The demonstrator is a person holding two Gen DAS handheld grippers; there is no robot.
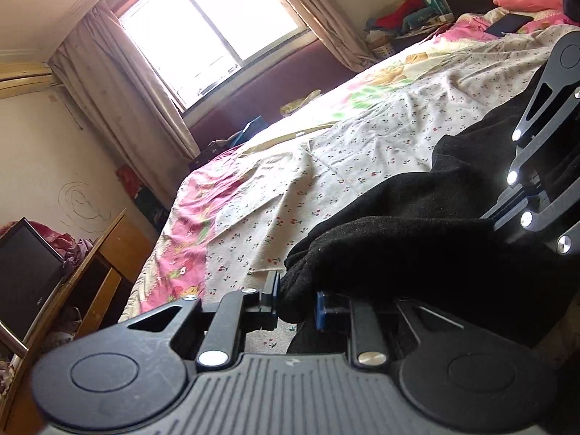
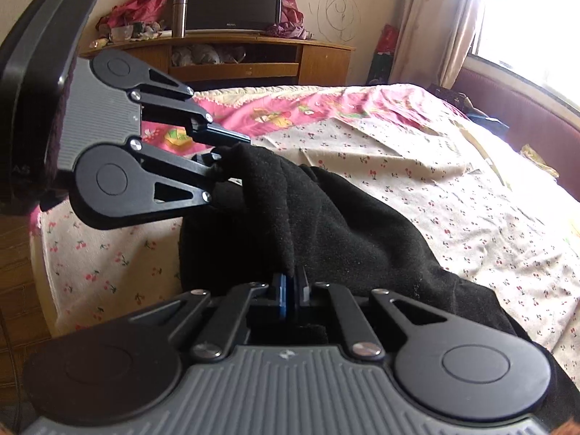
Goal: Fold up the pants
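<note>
The black fleece pants (image 1: 417,232) lie bunched on the cherry-print bed sheet (image 1: 326,181). My left gripper (image 1: 297,301) is shut on a fold of the pants at the near edge of the bed. It also shows in the right wrist view (image 2: 226,159), at the upper left, gripping the same cloth. My right gripper (image 2: 291,286) is shut on another edge of the pants (image 2: 344,224), with cloth pinched between its blue pads. Its black linkage shows at the right of the left wrist view (image 1: 536,166). The two grippers are close together, with the pants draped between them.
The bed sheet (image 2: 453,188) stretches toward a window (image 1: 210,32) with curtains. A pink floral blanket (image 2: 308,108) covers the bed's foot. A wooden cabinet (image 2: 235,61) with a dark monitor (image 2: 228,0) stands beyond it. Pillows and a tablet (image 1: 507,23) lie at the head.
</note>
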